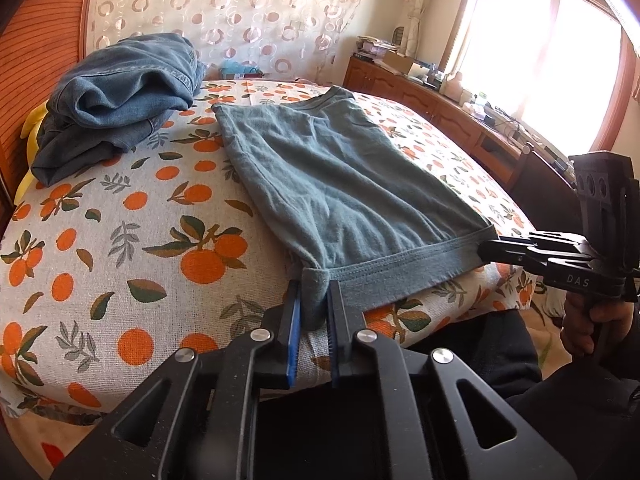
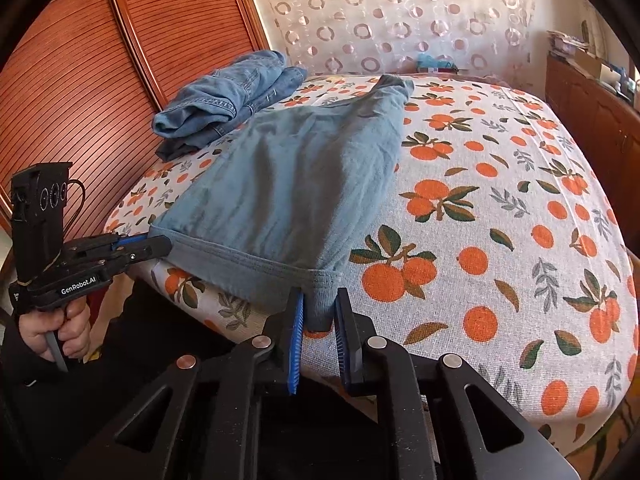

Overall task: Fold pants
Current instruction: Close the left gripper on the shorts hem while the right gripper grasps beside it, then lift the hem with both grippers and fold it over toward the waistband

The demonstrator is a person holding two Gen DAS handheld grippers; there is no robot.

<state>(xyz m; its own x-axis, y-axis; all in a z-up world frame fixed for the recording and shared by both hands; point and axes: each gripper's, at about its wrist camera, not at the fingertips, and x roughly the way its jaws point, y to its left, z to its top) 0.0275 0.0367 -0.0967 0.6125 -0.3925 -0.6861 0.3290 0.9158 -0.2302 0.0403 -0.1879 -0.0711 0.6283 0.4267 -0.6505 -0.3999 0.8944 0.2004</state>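
Observation:
Grey-blue pants (image 1: 332, 184) lie flat on the orange-print bed (image 1: 132, 216), hem at the near edge. My left gripper (image 1: 314, 300) is shut on the hem's left corner. My right gripper (image 1: 490, 250) reaches in from the right and is shut on the hem's right corner. In the right wrist view the pants (image 2: 288, 184) stretch away from me, my right gripper (image 2: 320, 304) pinches the hem's near corner, and my left gripper (image 2: 160, 246) pinches the far corner at the left.
A heap of blue denim jeans (image 1: 120, 96) sits at the bed's far left, also in the right wrist view (image 2: 224, 100). A wooden slatted wall (image 2: 80, 92) stands left. A cluttered wooden cabinet (image 1: 440, 100) runs under the window at right.

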